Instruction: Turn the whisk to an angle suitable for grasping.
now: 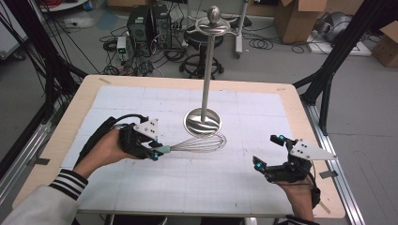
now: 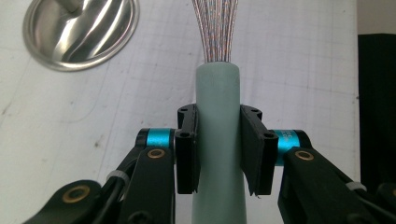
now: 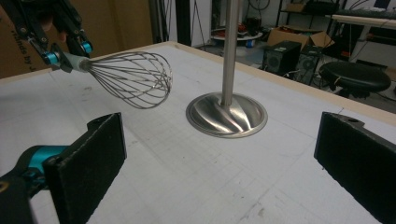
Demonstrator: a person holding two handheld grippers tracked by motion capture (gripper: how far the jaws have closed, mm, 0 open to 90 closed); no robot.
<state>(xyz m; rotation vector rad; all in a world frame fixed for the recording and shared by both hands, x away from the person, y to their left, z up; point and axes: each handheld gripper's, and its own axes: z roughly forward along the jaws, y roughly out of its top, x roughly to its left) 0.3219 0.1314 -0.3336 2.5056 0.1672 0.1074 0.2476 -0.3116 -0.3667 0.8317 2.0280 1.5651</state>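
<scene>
1. Beside the stand's round metal base (image 1: 202, 123), on its near left side, the wire whisk (image 1: 199, 142) hangs just above the white gridded mat (image 1: 225, 183), raised off the surface as the right gripper view shows.
2. Its wire loops lie nearest the base, almost at its rim, while the pale green handle (image 2: 218, 140) points away from the stand toward the table's left side.
3. The left gripper (image 1: 152, 151) pinches that handle: in the left gripper view both black pads (image 2: 187, 154) press flat on opposite sides of the handle, with the wires fanning out beyond them.
4. The person's left hand (image 1: 105, 149) carries this tool left of the stand, a striped cuff showing at the wrist.
5. The stand (image 1: 209, 70) rises as a straight metal pole from the base to a ringed top with a round knob.
6. Right of the stand and nearer the person, well apart from the base, the right gripper (image 1: 264, 152) rests in the right hand (image 1: 298, 194) over the mat.
7. Its jaws are spread wide with nothing between them; in the right gripper view the two black pads (image 3: 91, 163) frame the base and pole from either side.
8. The wooden table (image 1: 70, 112) edges the mat on all sides around the stand.
</scene>
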